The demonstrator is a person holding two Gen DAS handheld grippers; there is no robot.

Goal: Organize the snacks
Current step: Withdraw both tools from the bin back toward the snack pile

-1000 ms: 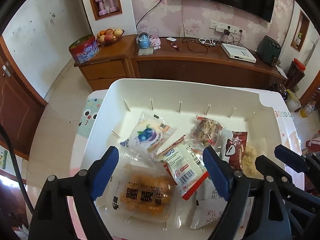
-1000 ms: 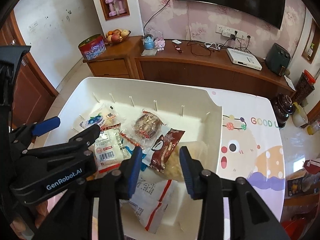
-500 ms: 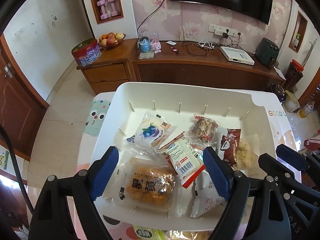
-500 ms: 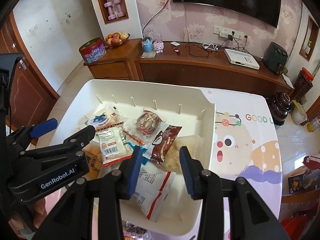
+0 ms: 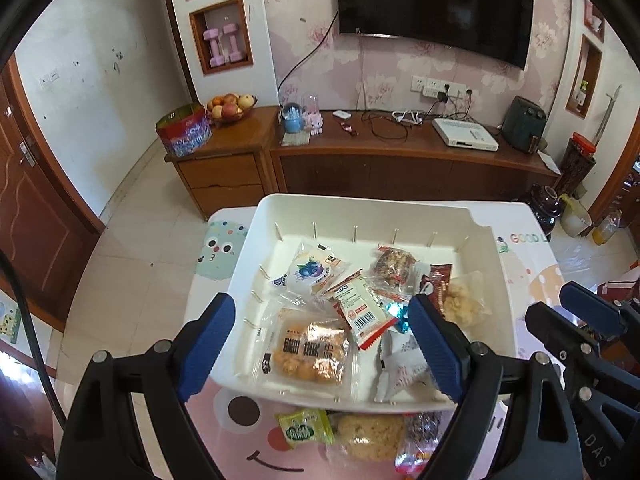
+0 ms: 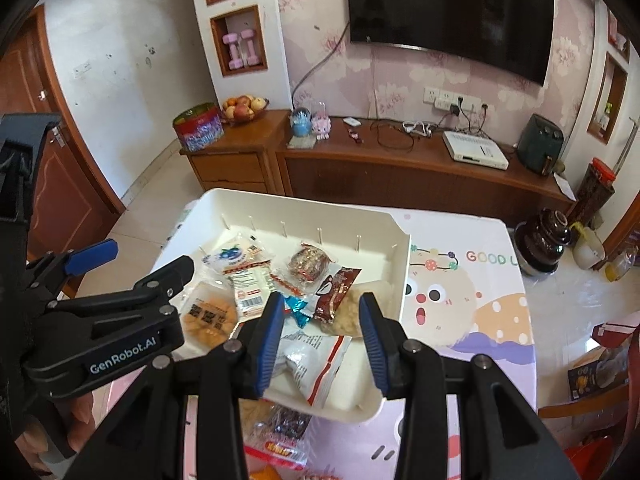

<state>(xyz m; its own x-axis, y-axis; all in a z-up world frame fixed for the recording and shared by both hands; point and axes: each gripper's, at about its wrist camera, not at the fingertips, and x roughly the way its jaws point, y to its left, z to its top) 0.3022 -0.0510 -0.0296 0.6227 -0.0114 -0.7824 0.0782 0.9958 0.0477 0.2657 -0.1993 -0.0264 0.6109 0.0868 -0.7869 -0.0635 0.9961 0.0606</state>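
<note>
A white bin [image 5: 360, 204] sits on the table and holds several snack packets, among them a blueberry packet [image 5: 308, 270], an orange pastry pack [image 5: 310, 350], a barcode packet [image 5: 360, 308] and a brown packet [image 5: 438, 280]. My left gripper [image 5: 320, 300] hovers open above the bin's near left part, nothing between its pads. My right gripper [image 6: 321, 298] hangs over the bin's [image 6: 304, 200] near right corner, its jaws apart with a narrower gap and empty. On the cloth in front of the bin lie a green packet [image 5: 306, 428], a rice cake [image 5: 370, 434] and a dark packet [image 6: 284, 424].
The table [image 6: 460, 280] carries a cartoon-print cloth, bare to the right of the bin. Beyond it stands a wooden sideboard [image 5: 400, 156] with a fruit bowl [image 5: 232, 106] and a tin. A dark jar [image 6: 542, 240] stands on the floor off the table's far right corner.
Both grippers have risen and drawn back from the bin. The whole bin and the loose packets in front of it have come into view. Neither jaw gap has visibly changed.
</note>
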